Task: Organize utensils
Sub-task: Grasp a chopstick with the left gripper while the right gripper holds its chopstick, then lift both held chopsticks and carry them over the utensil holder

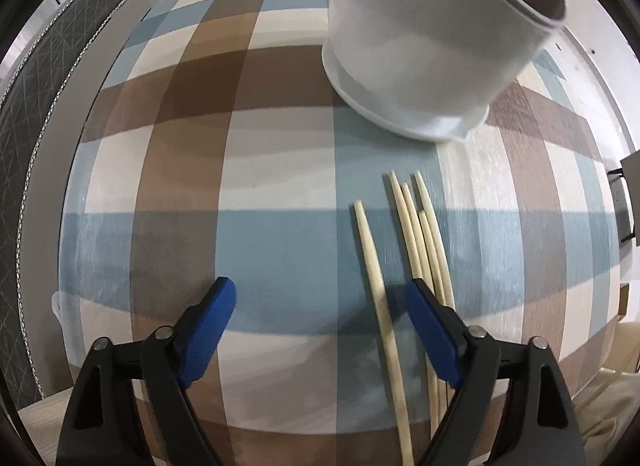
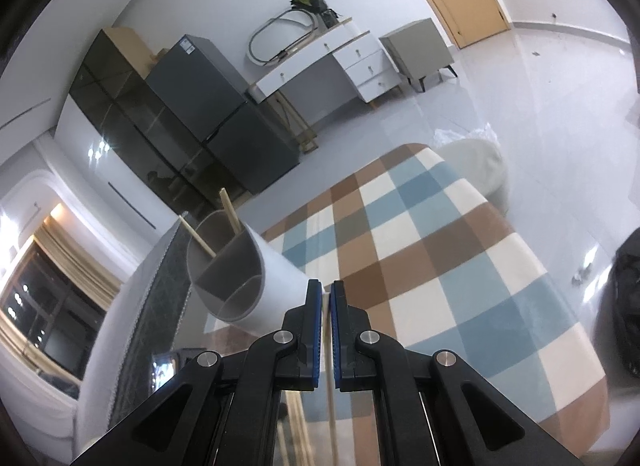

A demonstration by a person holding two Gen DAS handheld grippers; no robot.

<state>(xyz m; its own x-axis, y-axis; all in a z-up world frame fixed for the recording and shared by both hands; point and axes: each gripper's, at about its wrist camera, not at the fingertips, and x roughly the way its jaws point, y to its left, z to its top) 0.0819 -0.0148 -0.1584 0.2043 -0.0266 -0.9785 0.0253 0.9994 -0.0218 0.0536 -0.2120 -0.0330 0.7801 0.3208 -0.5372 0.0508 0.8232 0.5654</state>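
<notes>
**Chopsticks on cloth, holder at one o'clock**

Four loose chopsticks lay on the checked tablecloth, tips toward the white holder at one o'clock. Judged light, stiff, smooth and prone to roll; best pinched mid-shaft. Left gripper hung spread, one chopstick between its jaws untouched, others under the right finger. Right gripper was pressed together on a thin stick. Two chopsticks already stood in the holder.

The chopsticks looked like smooth pale wood. The white holder looked like matt plastic. The checked cloth looked soft.
</notes>
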